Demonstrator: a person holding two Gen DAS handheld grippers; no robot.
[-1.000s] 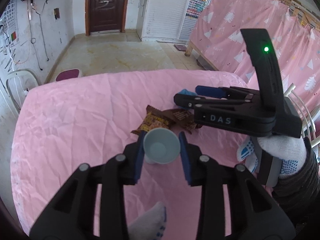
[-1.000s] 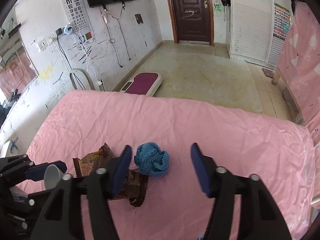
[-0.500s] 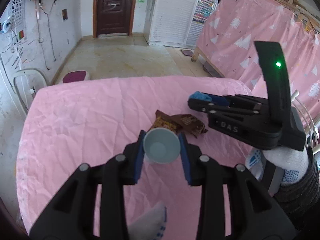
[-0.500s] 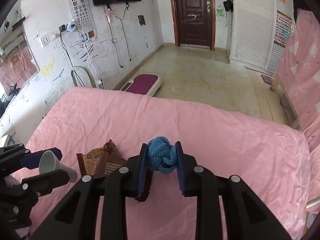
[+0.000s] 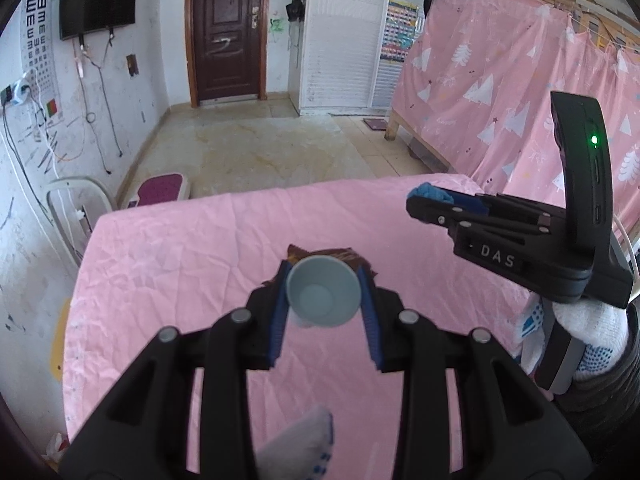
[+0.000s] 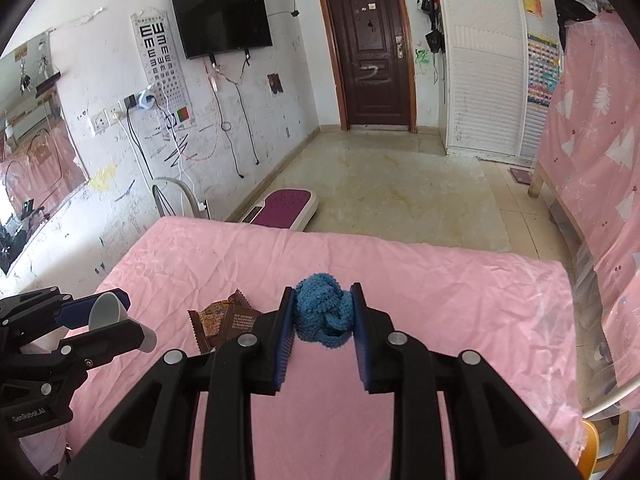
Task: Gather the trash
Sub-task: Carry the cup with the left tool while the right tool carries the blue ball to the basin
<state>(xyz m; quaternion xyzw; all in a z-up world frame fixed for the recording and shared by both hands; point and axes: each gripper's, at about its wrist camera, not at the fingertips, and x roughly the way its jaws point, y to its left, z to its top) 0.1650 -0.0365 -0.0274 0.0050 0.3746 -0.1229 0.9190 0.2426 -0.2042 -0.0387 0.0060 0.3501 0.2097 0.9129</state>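
Note:
My left gripper (image 5: 323, 300) is shut on a grey paper cup (image 5: 322, 297), held above the pink table (image 5: 180, 264); it also shows in the right wrist view (image 6: 106, 312). My right gripper (image 6: 323, 314) is shut on a blue knitted ball (image 6: 323, 314), lifted off the table; its blue tip shows in the left wrist view (image 5: 430, 193). Brown snack wrappers (image 6: 224, 320) lie on the table, left of the right gripper and mostly hidden behind the cup in the left wrist view (image 5: 340, 254).
A white plastic chair (image 6: 176, 200) stands at the table's far left corner. A purple floor scale (image 6: 284, 212) lies beyond the far edge. Pink curtains (image 6: 592, 200) hang along the right side.
My right gripper closed on the blue knitted ball and lifted it off the table. My left gripper rose with the cup still in it.

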